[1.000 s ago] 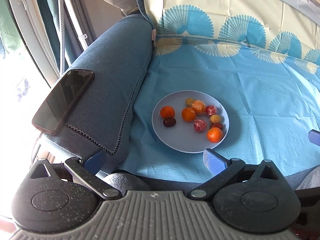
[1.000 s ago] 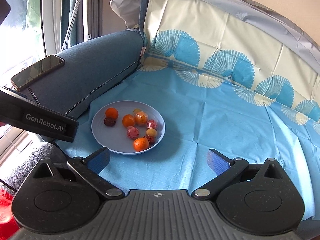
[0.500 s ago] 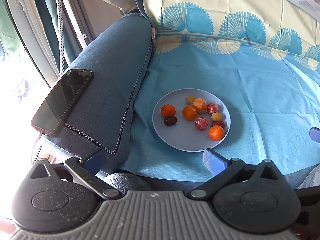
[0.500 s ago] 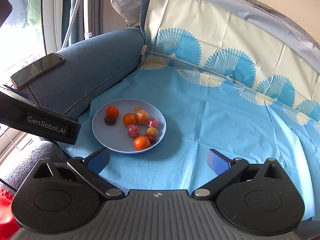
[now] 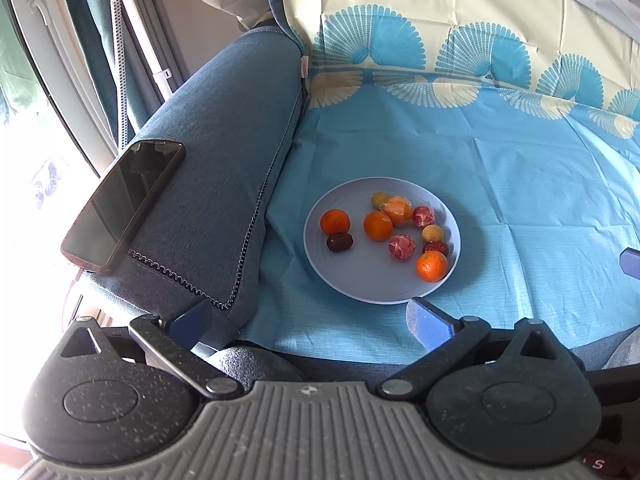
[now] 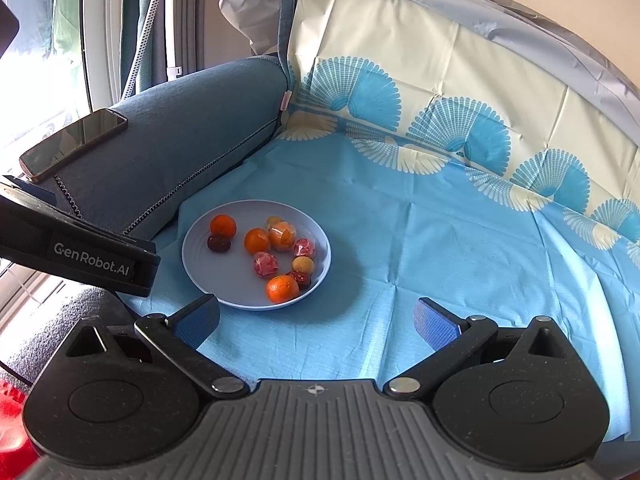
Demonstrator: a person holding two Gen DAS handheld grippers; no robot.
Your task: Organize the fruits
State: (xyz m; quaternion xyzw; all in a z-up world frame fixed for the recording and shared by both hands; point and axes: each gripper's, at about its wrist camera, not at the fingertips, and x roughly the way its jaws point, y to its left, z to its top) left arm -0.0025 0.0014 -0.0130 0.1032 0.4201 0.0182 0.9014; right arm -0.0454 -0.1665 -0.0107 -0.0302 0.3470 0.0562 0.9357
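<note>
Both claws wide, empty; plate (image 6: 320, 276) just beside armrest (image 6: 168, 152).

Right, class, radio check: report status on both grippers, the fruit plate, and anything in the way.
Left gripper open, empty. Right gripper open, empty. Fruit all on plate, untouched. Phone on armrest, off to the side; path clear.

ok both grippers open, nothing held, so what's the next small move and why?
Probably ease the right gripper forward and down toward the nearest orange at the plate's near rim: its jaws are open and empty, and that fruit sits closest, clear on its near side.
</note>
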